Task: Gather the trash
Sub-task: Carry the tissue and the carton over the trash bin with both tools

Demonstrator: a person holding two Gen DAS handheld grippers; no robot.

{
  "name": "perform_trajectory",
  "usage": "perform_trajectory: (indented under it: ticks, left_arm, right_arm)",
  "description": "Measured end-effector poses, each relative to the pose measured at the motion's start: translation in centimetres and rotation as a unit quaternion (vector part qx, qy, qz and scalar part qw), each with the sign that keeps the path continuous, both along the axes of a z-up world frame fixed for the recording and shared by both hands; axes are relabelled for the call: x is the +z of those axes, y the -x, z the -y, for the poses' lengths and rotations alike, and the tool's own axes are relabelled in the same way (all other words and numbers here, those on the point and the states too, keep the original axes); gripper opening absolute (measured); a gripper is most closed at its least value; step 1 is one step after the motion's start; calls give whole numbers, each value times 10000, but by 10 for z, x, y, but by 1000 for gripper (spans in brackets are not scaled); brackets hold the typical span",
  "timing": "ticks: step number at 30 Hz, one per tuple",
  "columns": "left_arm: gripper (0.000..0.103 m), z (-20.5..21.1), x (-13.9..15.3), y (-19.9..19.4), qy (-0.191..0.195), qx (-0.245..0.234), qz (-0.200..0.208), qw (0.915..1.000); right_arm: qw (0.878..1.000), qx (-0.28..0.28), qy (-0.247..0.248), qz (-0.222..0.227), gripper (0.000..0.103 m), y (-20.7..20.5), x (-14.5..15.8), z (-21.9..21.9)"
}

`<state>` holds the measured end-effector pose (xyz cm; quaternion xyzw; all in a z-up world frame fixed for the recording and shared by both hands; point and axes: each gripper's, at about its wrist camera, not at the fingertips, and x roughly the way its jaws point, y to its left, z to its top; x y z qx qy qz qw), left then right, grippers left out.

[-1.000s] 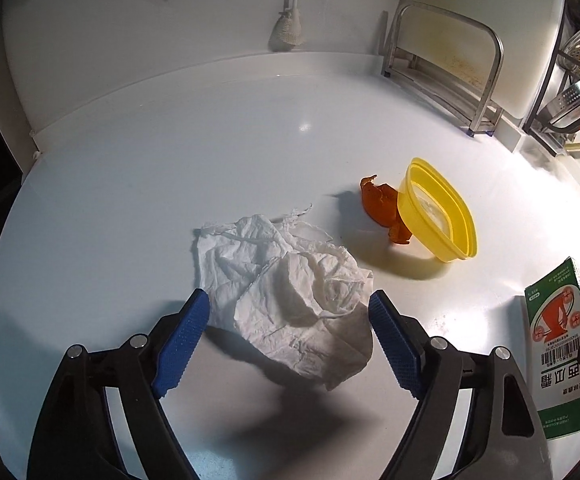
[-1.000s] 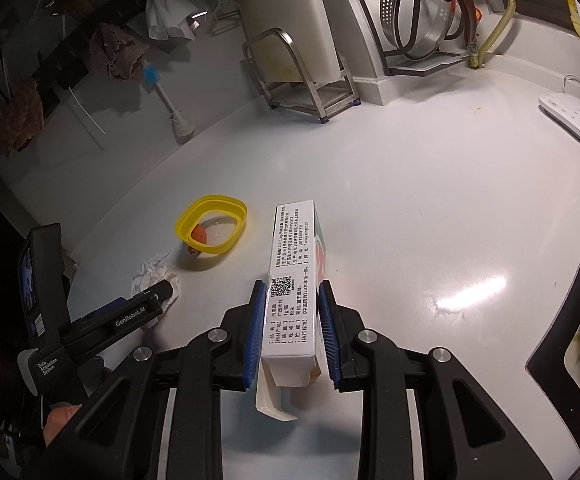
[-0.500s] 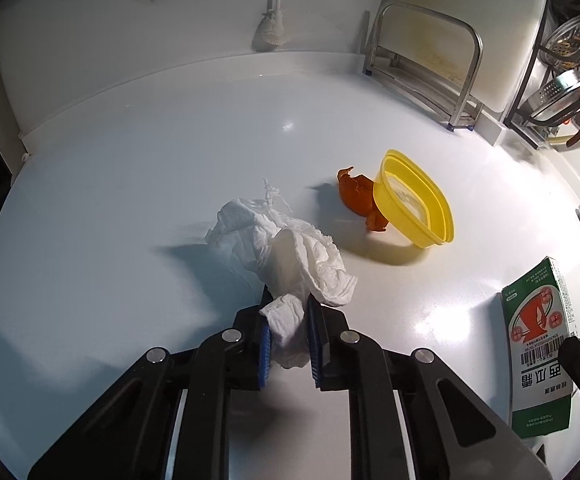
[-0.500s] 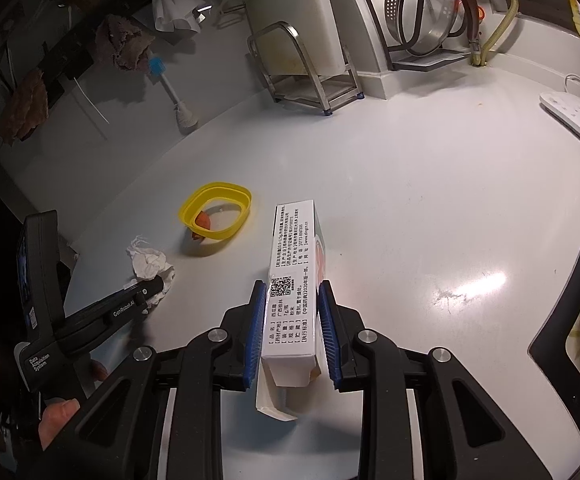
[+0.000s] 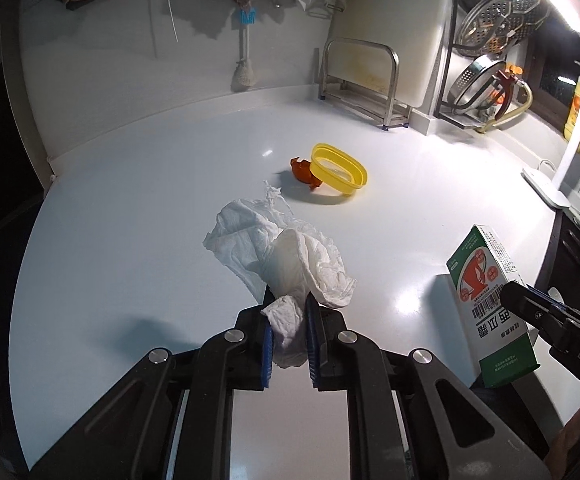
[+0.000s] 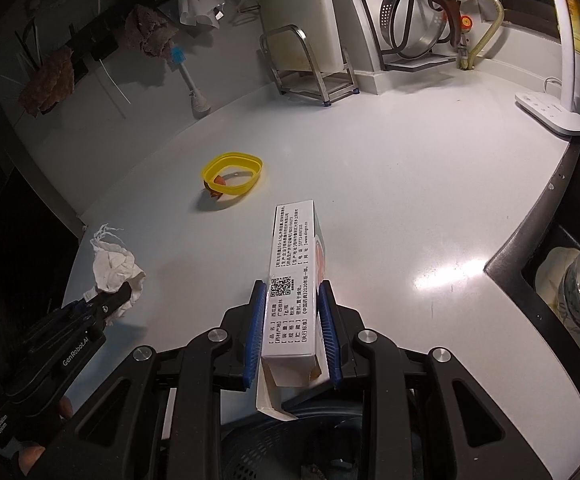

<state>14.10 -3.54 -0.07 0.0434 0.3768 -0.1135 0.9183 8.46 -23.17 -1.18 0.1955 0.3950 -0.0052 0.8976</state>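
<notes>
Pinching tissue (image 5: pixel 290 264) in left gripper (image 5: pixel 289 334), box (image 6: pixel 292 280) in right gripper (image 6: pixel 292 330); I'm leaving yellow lid (image 5: pixel 338 168) and orange scrap (image 5: pixel 303 170) beside it.

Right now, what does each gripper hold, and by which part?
The left gripper is shut on the crumpled tissue at its near lower end. The right gripper is shut on the carton across its sides, near the opened end.

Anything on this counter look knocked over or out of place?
Yes. The yellow container sits tilted on the white counter, propped on an orange scrap wedged under one side. The carton in the right gripper has its end flap hanging open.
</notes>
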Motion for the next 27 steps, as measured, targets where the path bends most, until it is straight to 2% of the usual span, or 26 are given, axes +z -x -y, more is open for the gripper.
perform_trajectory:
  ticks: [3,8,16,27]
  left_arm:
    - [14,2,6,31,-45,-107,158,9998]
    - [14,3,8,74,24,-273,173,9995]
    - [14,1,5,136,72,-375,251,9990]
    - [14,8,-19,190,-4,-439,188,9989]
  right_arm:
    - [10000,3,54,-34,26,25,4,-5]
    - [9999,-38,113,3,26,72,8,-12]
    - [9995,-88,303,-64,26,140,-2,-23]
    - [9966,-172,804,-79,26,195,-20,-32]
